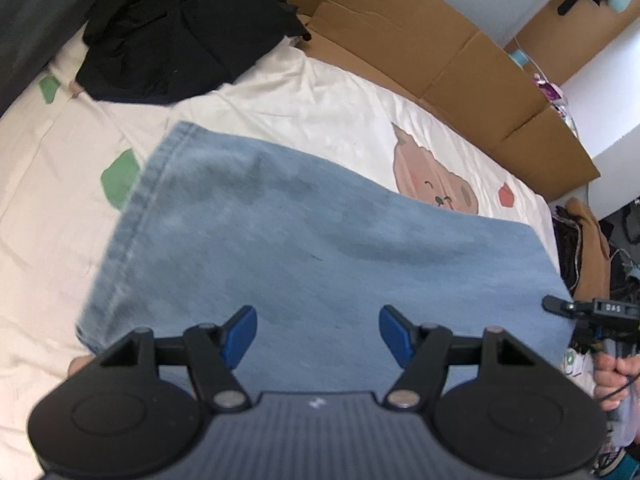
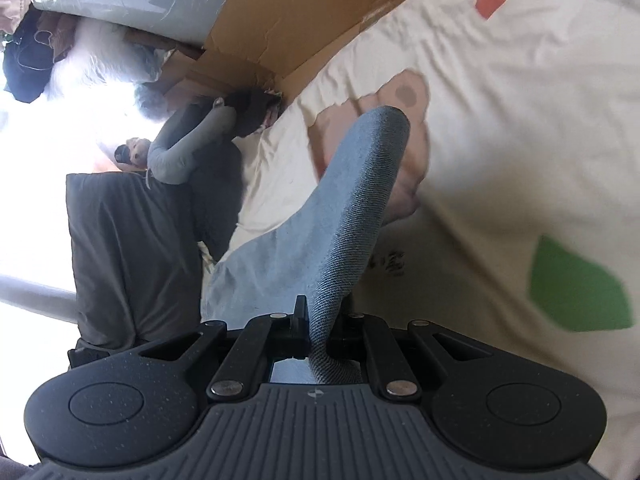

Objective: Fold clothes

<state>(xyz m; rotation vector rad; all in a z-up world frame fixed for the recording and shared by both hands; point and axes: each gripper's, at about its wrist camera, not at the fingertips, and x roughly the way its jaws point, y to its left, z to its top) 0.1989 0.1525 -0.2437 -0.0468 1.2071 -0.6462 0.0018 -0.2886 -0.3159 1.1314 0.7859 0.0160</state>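
Light blue jeans (image 1: pixel 304 248) lie spread flat on the white bed sheet (image 1: pixel 52 184). My left gripper (image 1: pixel 318 334) is open above the near edge of the denim, its blue pads (image 1: pixel 242 332) apart with nothing between them. In the right wrist view, my right gripper (image 2: pixel 318 326) is shut on a fold of the same jeans (image 2: pixel 352 208), and the denim rises in a ridge away from the jaws. The right gripper also shows at the right edge of the left wrist view (image 1: pixel 554 304).
A heap of black clothes (image 1: pixel 176 36) lies at the bed's far left. Flattened cardboard (image 1: pixel 420 48) runs along the far side of the bed. A person in grey (image 2: pixel 132 248) stands by the bed. The sheet has bear (image 1: pixel 432 180) and green leaf (image 2: pixel 576 292) prints.
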